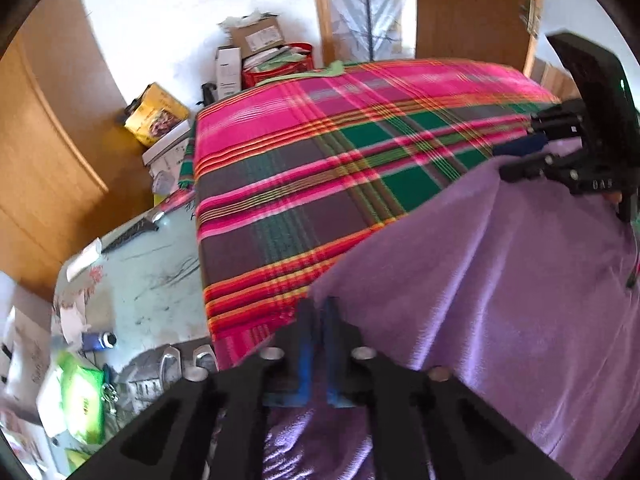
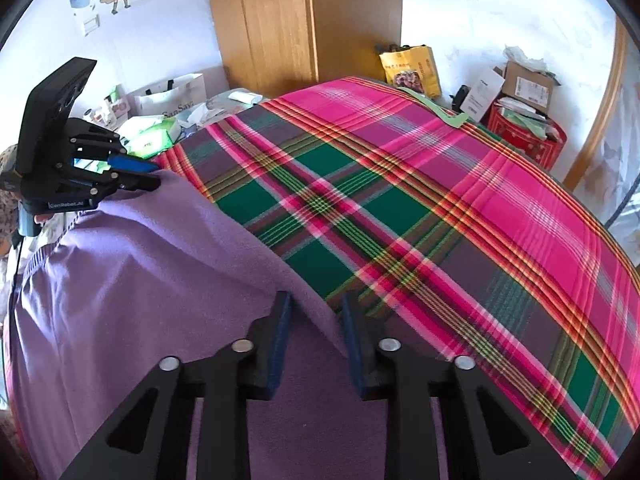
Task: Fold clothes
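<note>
plaid cloth — pink, green and grey-purple checks, spread over the flat surface. fills the field ahead of both claws, running on well beyond their tips.

purple garment — the task's thing. lies on the plaid cloth at its near side, under and between the two claws. its edge runs diagonally from one claw to the other. soft folds fan out from each grip point.

wooden wardrobe — far ahead of the right claw, past the cloth's far edge.

side table — pale, marked top, to the left of the left claw, beside the plaid cloth. clutter on it, incl. a green packet.

boxes and bags — heaped by the white wall, far ahead of the left claw.

left gripper — jaws narrow, blue pads nearly meeting, purple fabric reaching up to and under them. in the right wrist view its tips close on the garment's corner; it grips the garment.

right gripper — jaws clearly apart, the garment's edge lying in the gap between the blue pads, neither pad pressing it. seen from the left wrist camera it sits at the garment's far corner, fingers spread.
</note>
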Motion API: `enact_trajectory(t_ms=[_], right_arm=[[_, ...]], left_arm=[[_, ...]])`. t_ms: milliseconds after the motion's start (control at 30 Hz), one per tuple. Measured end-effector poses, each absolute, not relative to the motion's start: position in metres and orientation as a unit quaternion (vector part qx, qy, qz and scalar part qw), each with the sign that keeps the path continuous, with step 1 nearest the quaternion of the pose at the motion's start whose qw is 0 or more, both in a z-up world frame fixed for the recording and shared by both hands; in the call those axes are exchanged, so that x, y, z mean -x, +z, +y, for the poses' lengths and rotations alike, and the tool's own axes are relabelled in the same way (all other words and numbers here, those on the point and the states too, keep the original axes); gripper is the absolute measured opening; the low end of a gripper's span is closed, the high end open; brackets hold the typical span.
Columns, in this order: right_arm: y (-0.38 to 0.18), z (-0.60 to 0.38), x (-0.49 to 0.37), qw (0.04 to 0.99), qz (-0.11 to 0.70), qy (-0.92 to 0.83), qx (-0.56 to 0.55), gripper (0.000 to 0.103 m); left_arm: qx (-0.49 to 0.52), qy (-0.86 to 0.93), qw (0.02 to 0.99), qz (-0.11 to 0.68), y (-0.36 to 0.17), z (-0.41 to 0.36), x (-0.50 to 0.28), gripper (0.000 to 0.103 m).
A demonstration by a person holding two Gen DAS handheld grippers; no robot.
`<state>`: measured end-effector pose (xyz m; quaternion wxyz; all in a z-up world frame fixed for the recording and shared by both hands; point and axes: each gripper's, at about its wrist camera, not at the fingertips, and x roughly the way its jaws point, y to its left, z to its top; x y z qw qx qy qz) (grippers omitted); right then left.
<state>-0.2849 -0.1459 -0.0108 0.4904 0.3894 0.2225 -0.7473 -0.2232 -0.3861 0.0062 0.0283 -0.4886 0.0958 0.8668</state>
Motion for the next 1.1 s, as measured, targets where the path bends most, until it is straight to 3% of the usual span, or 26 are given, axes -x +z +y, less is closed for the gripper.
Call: enact_trajectory(t_ms=[300,1100], right_arm=[[-0.003,-0.144,0.267,0.477,0.239,-0.759,-0.372,0.006],[0.079,-0.087,0.144,0.457,0.234,-0.811,-0.28,0.005]], left_arm=[[0.472,0.877,0.001,0.086,0.016,-0.385,0.215,0.003],[0.383,0.917,-0.035,0.107,0.096,-0.346,0.122,0.003]])
